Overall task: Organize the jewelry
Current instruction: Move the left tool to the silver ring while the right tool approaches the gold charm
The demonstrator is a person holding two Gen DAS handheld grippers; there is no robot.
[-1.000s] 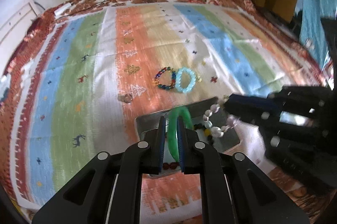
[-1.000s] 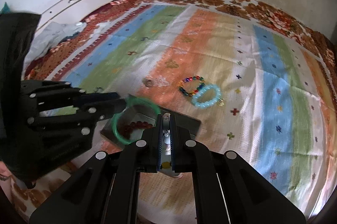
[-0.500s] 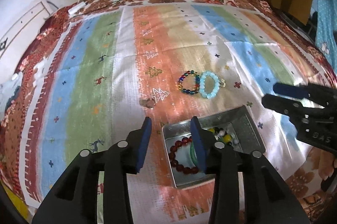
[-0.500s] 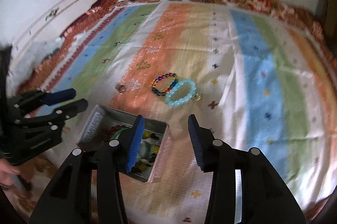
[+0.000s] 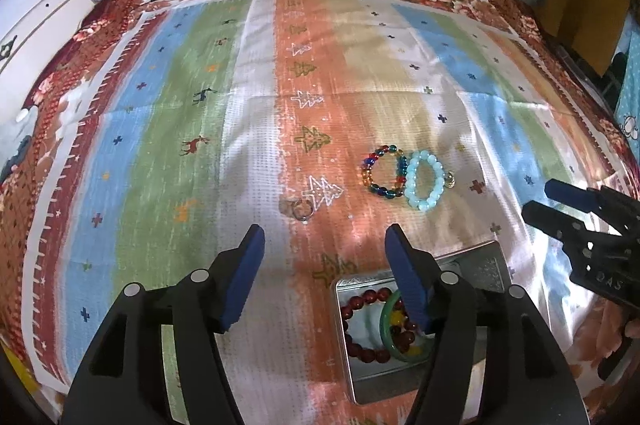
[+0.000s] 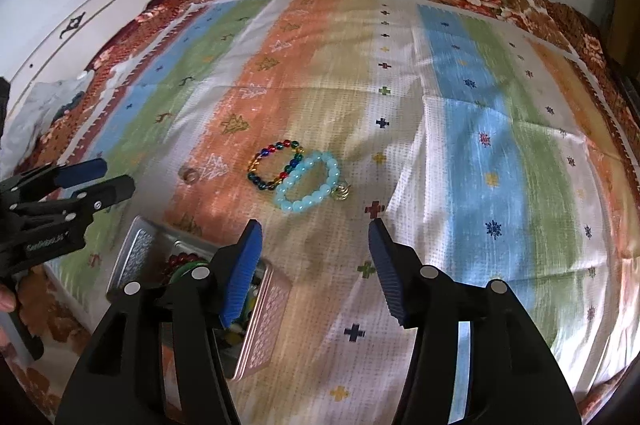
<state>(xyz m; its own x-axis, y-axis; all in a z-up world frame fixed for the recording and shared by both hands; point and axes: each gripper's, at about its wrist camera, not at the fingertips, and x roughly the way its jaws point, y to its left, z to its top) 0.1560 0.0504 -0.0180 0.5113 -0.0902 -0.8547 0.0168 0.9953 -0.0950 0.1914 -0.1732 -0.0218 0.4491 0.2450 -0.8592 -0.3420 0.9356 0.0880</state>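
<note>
**Both tools wide open, empty, above bed between pickups**

Left tool (image 5: 322,245) spread wide, nothing held, hovering over striped bedspread (image 5: 168,153) just left of metal tin (image 5: 486,261). Right tool (image 6: 314,237) likewise spread wide, empty, just right of same tin (image 6: 136,245). Tin already holding dark red bead bracelet (image 5: 360,325), green bangle (image 5: 386,329) and some mixed beads under right tool's left finger. Not yet collected, lying on orange stripe ahead: multicolour bead bracelet (image 5: 382,171) touching pale blue bead bracelet (image 5: 426,181), small gold charm (image 6: 342,191) beside blue one, small ring (image 5: 301,211) apart to left, closest to left tool. Step judged: partway through, between placements, next piece not yet approached. Next move probably: reach forward, lower onto one loose piece, close on bead strand, carry back to tin. Ring flat on cloth, likely fiddly; touching bracelets may drag together.
</note>
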